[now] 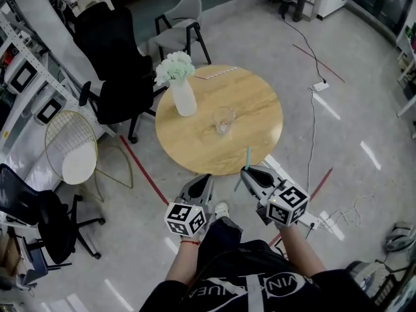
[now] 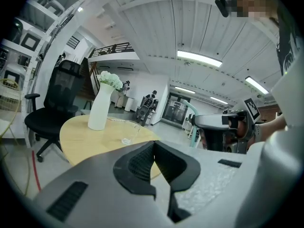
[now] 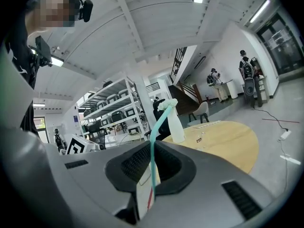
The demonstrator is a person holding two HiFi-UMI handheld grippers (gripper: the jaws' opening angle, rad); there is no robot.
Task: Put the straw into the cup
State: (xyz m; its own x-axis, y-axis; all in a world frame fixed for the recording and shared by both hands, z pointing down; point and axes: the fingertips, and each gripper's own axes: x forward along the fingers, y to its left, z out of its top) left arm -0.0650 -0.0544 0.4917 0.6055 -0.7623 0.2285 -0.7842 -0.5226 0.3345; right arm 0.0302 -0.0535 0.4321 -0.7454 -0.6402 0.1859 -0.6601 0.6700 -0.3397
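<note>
A clear glass cup (image 1: 223,120) stands near the middle of the round wooden table (image 1: 260,109); it also shows faintly as the cup (image 2: 128,137) and the cup (image 3: 200,139). My right gripper (image 1: 246,172) hovers off the table's near edge, shut on a teal straw (image 1: 247,155) that sticks up from its jaws, with a white paper wrapper below the straw (image 3: 155,141). My left gripper (image 1: 206,179) sits beside it, shut and holding nothing. Both are well short of the cup.
A white vase of white flowers (image 1: 181,86) stands left of the cup. A thin paper strip (image 1: 214,74) lies at the table's far edge. A black office chair (image 1: 114,70), a grey chair (image 1: 179,25) and a wire chair (image 1: 71,151) surround the table. Cables cross the floor (image 1: 351,96).
</note>
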